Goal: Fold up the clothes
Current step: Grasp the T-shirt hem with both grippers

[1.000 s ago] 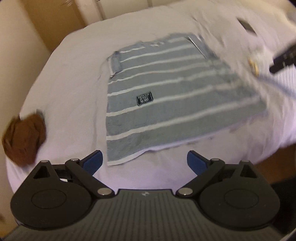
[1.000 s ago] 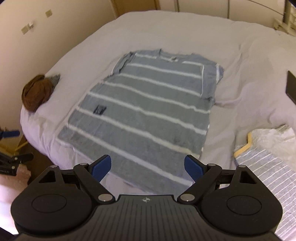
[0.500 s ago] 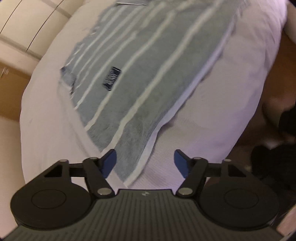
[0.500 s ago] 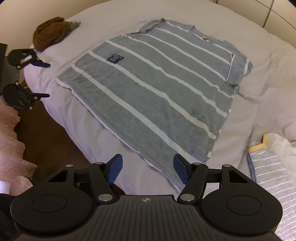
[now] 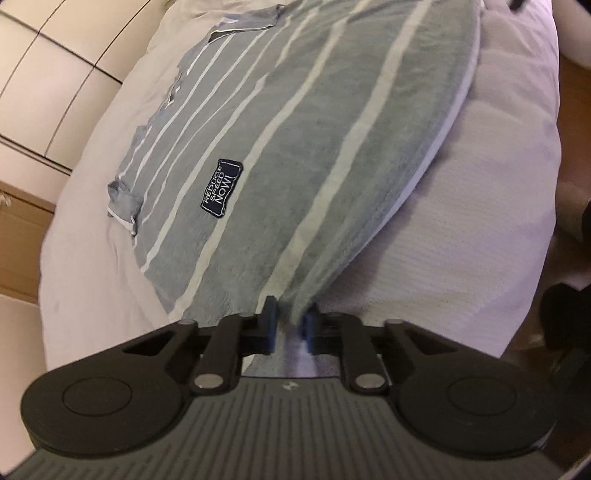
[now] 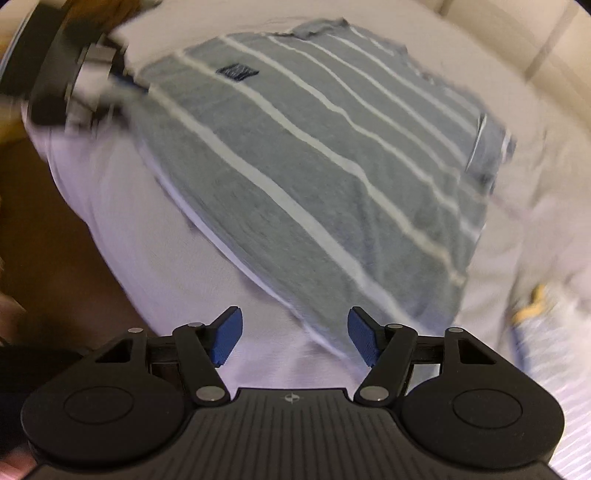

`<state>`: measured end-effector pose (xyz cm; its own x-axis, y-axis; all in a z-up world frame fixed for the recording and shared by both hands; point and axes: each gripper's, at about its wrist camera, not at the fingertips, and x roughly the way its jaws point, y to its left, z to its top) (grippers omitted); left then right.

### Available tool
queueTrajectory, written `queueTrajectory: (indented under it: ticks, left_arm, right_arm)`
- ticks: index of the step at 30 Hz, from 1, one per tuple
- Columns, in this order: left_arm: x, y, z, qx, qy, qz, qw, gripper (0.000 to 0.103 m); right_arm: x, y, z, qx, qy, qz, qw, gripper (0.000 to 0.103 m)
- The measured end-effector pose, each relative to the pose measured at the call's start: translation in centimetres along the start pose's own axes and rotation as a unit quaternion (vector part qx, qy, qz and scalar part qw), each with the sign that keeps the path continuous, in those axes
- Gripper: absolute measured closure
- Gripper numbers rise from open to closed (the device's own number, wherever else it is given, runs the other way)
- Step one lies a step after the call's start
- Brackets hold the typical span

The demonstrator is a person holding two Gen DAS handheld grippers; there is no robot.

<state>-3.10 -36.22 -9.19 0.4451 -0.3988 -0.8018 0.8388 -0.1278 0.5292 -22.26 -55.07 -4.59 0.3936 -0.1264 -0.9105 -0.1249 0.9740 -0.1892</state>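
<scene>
A grey T-shirt [image 5: 295, 147] with white stripes and a dark patch [image 5: 221, 188] lies flat on the white bed [image 5: 461, 221]. My left gripper [image 5: 290, 325] is closing, and its blue pads pinch the shirt's near hem corner. In the right wrist view the same T-shirt [image 6: 314, 155] spreads ahead, and the left gripper [image 6: 110, 85] shows blurred at its far hem corner. My right gripper [image 6: 295, 336] hovers low over the other hem corner. Its jaws are opening; the corner's tip lies between the pads, untouched.
A second, finely striped garment [image 6: 554, 332] with a yellow trim lies on the bed to the right. A brown cloth [image 6: 110, 7] sits at the bed's far left. The bed edge drops to a dark floor [image 6: 37, 221]. Pale cupboard doors [image 5: 37, 74] stand behind.
Both grippers came down to the shirt's hem and rolled. The left one went from wide open to pinching the hem corner. The right one narrowed a little and stayed open.
</scene>
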Motion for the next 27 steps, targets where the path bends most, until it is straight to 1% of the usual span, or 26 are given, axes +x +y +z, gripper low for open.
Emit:
queueTrajectory:
  ticks: [1,2,5,6,9,10,11,14,16,20,22,23,24,25,26,27]
  left_arm:
    - [-0.1,0.3,0.1,-0.008,-0.001,-0.005,1.0,0.098]
    - [-0.2,0.7,0.2,-0.021,-0.002,-0.01,0.9997,0.098]
    - [-0.5,1.8,0.3,-0.06,-0.006,-0.019,0.998,0.099]
    - [-0.6,2.1,0.3,-0.071,-0.007,-0.024,0.9972,0.099]
    - [-0.7,2.3,0.7,-0.073,-0.008,-0.024,0.997,0.099]
    - [-0.8,2.3,0.8,-0.072,-0.009,-0.023,0.9971,0.099]
    - [-0.7,2.4,0.9,-0.07,-0.008,-0.022,0.9973,0.099]
    - [-1.0,2.3,1.1,-0.068,-0.007,-0.013,0.9976,0.099]
    - [-1.0,2.6,1.1,-0.069,-0.005,-0.009,0.9975,0.099]
    - [-1.2,2.3,1.2,-0.067,-0.001,-0.004,0.9978,0.099]
    - [-1.3,2.1,1.3,-0.062,0.001,-0.003,0.9981,0.099]
    - [-1.4,2.1,1.4,-0.059,0.001,-0.002,0.9983,0.1]
    - [-1.5,2.1,1.6,-0.056,0.0,-0.001,0.9984,0.1]
    - [-1.7,2.2,1.7,-0.052,-0.001,-0.001,0.9986,0.1]
    - [-1.9,2.4,1.8,-0.049,-0.003,0.0,0.9988,0.1]
    - [-2.3,2.5,1.8,-0.044,-0.004,0.001,0.999,0.101]
  right_arm:
    - [0.2,0.6,-0.5,-0.027,-0.005,-0.016,0.999,0.034]
    - [0.6,1.2,-1.1,-0.055,-0.009,-0.029,0.998,0.034]
    - [2.1,3.2,-2.7,-0.129,-0.021,-0.059,0.99,0.034]
    - [2.7,3.7,-3.1,-0.145,-0.027,-0.068,0.987,0.034]
    - [4.4,4.0,-3.2,-0.148,-0.051,-0.085,0.984,0.037]
    - [4.8,3.9,-3.0,-0.142,-0.058,-0.086,0.984,0.037]
    - [5.0,3.8,-2.8,-0.141,-0.064,-0.087,0.984,0.039]
    - [5.5,3.4,-2.9,-0.157,-0.085,-0.09,0.98,0.044]
    - [5.7,2.5,-3.3,-0.167,-0.091,-0.1,0.977,0.044]
    - [5.9,0.5,-4.7,-0.184,-0.083,-0.125,0.971,0.045]
    - [5.9,-0.4,-5.3,-0.192,-0.078,-0.134,0.969,0.051]
    - [5.6,-0.6,-5.4,-0.195,-0.079,-0.131,0.969,0.059]
    - [5.4,-0.8,-5.4,-0.199,-0.08,-0.127,0.969,0.077]
    - [5.3,-0.9,-5.4,-0.203,-0.079,-0.118,0.969,0.086]
    - [5.2,-1.0,-5.4,-0.206,-0.078,-0.11,0.969,0.102]
    - [5.0,-1.1,-5.3,-0.206,-0.077,-0.1,0.97,0.103]
